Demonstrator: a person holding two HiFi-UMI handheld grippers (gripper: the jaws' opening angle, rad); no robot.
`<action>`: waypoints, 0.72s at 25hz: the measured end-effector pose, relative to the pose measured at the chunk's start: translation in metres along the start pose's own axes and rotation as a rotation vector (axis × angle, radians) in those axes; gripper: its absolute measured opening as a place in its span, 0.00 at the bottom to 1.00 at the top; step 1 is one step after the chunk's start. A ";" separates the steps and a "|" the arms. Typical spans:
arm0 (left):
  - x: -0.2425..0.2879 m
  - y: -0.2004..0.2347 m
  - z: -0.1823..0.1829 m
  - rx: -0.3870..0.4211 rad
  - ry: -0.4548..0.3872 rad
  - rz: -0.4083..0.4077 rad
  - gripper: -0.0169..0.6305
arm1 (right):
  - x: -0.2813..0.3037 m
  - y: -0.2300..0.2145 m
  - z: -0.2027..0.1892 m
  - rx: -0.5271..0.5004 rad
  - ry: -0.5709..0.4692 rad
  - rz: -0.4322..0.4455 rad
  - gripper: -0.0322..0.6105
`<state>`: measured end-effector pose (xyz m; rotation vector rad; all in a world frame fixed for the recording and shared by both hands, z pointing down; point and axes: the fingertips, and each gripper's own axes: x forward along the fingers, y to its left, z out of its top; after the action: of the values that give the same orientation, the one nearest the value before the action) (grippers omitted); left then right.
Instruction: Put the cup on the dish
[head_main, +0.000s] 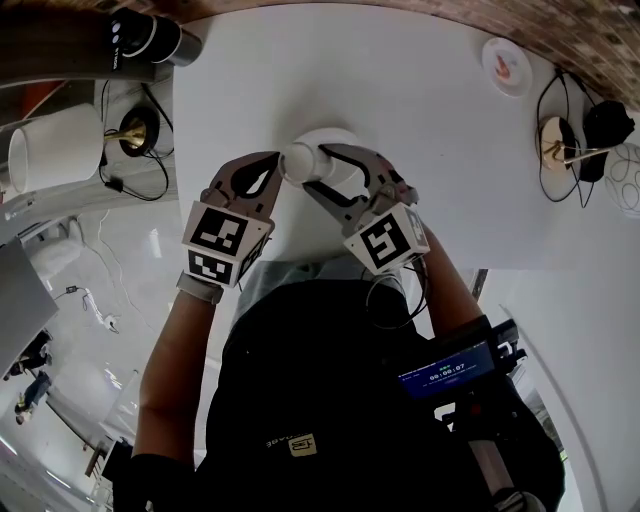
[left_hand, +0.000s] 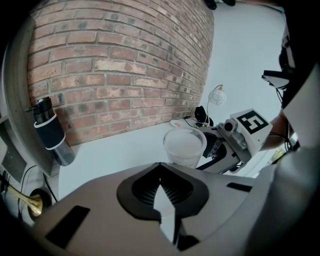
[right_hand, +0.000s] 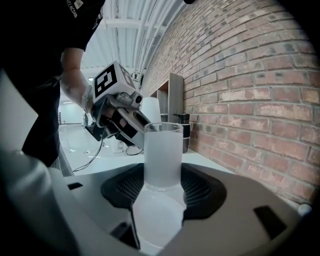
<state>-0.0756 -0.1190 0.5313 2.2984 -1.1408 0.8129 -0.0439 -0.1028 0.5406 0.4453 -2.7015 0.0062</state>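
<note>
A frosted, empty cup (head_main: 299, 160) stands upright between the jaws of my right gripper (head_main: 318, 170), which is shut on it. In the right gripper view the cup (right_hand: 163, 155) rises from between the jaws of that gripper (right_hand: 162, 175). A white dish (head_main: 341, 138) lies on the white table (head_main: 420, 120) directly beneath the cup; I cannot tell whether they touch. My left gripper (head_main: 275, 160) is shut on nothing, its tips just left of the cup. In the left gripper view the cup (left_hand: 184, 146) shows beyond the closed gripper (left_hand: 159, 167).
A small white plate (head_main: 507, 65) with a red mark sits at the table's far right. A dark bottle (head_main: 150, 38) (left_hand: 50, 132) stands at the far left by the brick wall (left_hand: 125, 65). Cables and brass lamp parts (head_main: 556, 140) lie off the right edge.
</note>
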 end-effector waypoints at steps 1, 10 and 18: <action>0.004 0.001 -0.005 0.004 0.002 -0.005 0.04 | 0.002 0.000 -0.004 -0.006 0.011 0.003 0.41; 0.026 0.009 -0.037 -0.010 0.030 -0.011 0.04 | 0.021 0.004 -0.034 -0.044 0.083 0.042 0.41; 0.042 0.018 -0.057 -0.002 0.056 0.006 0.04 | 0.036 0.007 -0.059 -0.028 0.125 0.079 0.41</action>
<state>-0.0876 -0.1178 0.6036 2.2572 -1.1235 0.8720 -0.0545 -0.1031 0.6087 0.3181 -2.5915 0.0171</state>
